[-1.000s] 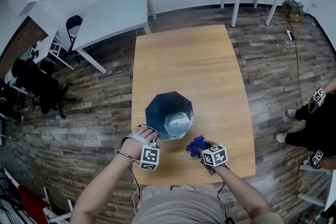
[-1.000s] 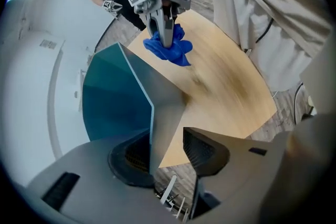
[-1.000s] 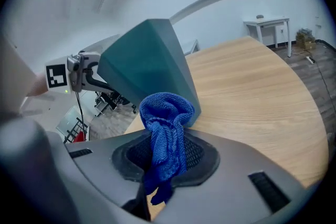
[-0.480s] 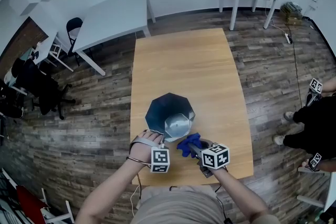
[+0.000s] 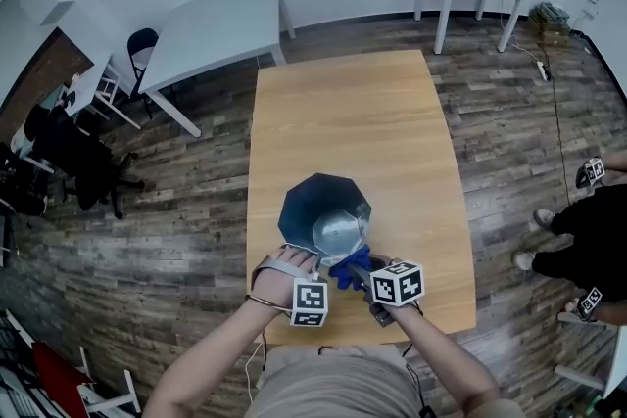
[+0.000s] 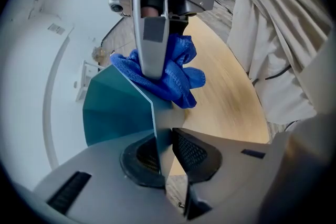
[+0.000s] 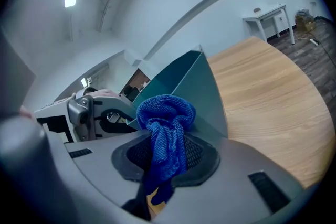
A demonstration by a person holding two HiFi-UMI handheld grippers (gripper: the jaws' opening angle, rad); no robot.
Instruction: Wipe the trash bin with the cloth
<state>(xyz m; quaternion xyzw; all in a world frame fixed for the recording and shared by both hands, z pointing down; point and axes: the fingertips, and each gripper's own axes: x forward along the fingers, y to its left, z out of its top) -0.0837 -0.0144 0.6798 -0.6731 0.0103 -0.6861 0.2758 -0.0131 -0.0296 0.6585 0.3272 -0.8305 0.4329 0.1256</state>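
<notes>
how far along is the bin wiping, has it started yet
Done: the right gripper is shut on the blue cloth, and the left gripper has just been closing its jaws onto the near wall of the teal trash bin, steadying it. In hand: the cloth is held at the bin's near rim. Left: the wiping itself; no stroke across the walls shows yet.
</notes>
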